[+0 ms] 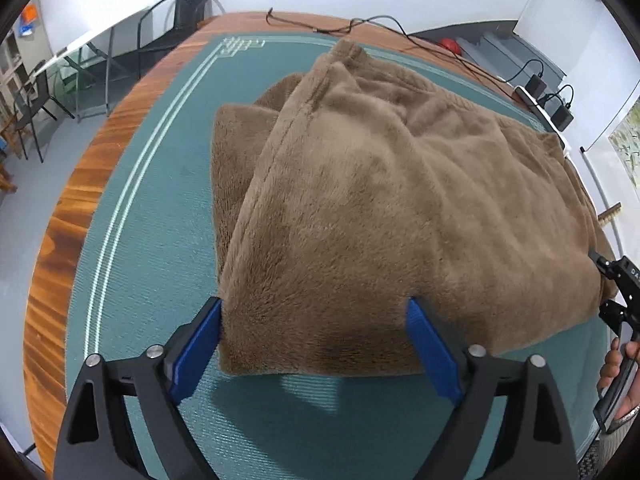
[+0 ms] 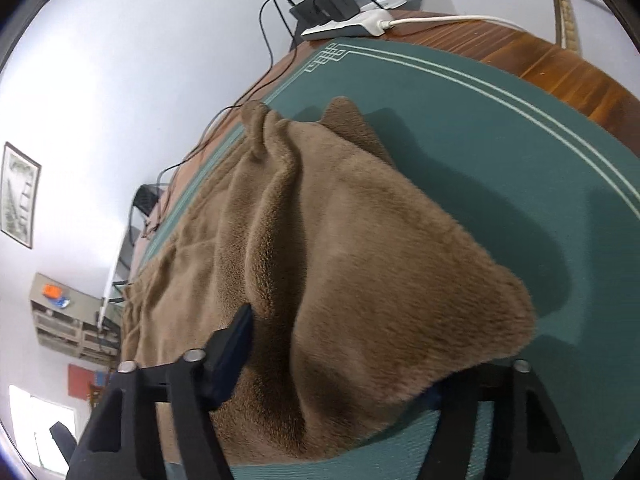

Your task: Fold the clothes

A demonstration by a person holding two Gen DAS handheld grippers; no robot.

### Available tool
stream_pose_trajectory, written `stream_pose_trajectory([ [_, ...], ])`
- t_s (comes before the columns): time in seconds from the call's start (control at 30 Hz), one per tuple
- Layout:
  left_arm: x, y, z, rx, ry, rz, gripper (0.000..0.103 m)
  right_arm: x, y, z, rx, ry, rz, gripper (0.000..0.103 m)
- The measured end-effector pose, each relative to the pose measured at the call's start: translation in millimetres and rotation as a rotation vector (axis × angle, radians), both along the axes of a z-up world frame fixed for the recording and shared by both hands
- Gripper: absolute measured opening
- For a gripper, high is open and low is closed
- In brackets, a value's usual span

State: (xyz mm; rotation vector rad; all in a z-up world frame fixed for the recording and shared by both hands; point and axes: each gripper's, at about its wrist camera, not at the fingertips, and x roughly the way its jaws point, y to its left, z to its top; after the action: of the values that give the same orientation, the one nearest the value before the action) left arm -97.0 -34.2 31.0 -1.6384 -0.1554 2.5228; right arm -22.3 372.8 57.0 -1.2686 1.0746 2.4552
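Brown plush fleece garment (image 1: 380, 208), thick and soft-piled, lies on a dark green mat with pale double border lines (image 1: 152, 208) that covers a reddish wooden table (image 1: 64, 240); one layer is doubled over another, whose edge shows at the left in the left wrist view. Left gripper (image 1: 316, 336), black-framed with blue pads, stands at the garment's near edge with its jaws spread wide, the fabric hanging between them; neither pad presses the cloth together, so this tong is released, and whether it bears any of the weight cannot be told. Right gripper (image 2: 344, 356) meets the opposite near corner, where the fleece drapes over and hides one finger; the visible finger lies against a raised fold, and the jaws stand well apart, so they appear unclenched, though a grip beneath the cloth cannot be ruled out. The corner there lifts clear of the mat and casts a shadow, which suggests support from below. Holding both near corners at once would keep the edge straight while a layer is carried over or laid down; the scene fits either. A white power strip with black adapters (image 2: 348, 24) and trailing cables (image 1: 400, 28) sit at the far table edge, apart from the garment.
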Motion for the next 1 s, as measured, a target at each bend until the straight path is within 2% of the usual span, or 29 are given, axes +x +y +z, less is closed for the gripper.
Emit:
stream_pose_trajectory([
  [0.1,-2.3,-7.2,-7.9,0.038,-0.032,0.01,0.099,-1.6,-2.9,2.9,0.0,-0.006,0.015,0.036],
  [0.2,-2.6,-12.5,-9.2,0.056,-0.041,0.018,0.099,-4.9,-12.5,13.7,0.029,-0.002,0.029,0.03],
  [0.33,3.3,-14.2,7.8,0.042,0.016,0.034,0.099,-7.1,-18.8,26.9,0.08,0.003,0.053,0.029],
  [0.47,10.9,-19.8,29.9,0.13,0.073,0.039,0.099,-5.0,-15.4,22.6,0.075,-0.01,0.05,0.029],
  [0.53,6.3,-22.5,26.9,0.173,0.042,0.046,0.099,-6.5,-15.8,20.3,0.071,-0.014,0.047,0.029],
  [0.77,0.9,-33.4,7.7,0.175,-0.019,0.083,0.099,-8.1,-16.8,27.9,0.08,-0.012,0.051,0.028],
  [0.9,-2.2,-39.6,-3.2,0.176,-0.054,0.104,0.099,-28.7,-35.3,45.8,0.133,0.027,0.075,0.026],
  [1.0,-4.5,-44.3,-11.4,0.176,-0.08,0.12,0.099,-30.3,-46.9,71.4,0.178,0.08,0.108,0.025],
])
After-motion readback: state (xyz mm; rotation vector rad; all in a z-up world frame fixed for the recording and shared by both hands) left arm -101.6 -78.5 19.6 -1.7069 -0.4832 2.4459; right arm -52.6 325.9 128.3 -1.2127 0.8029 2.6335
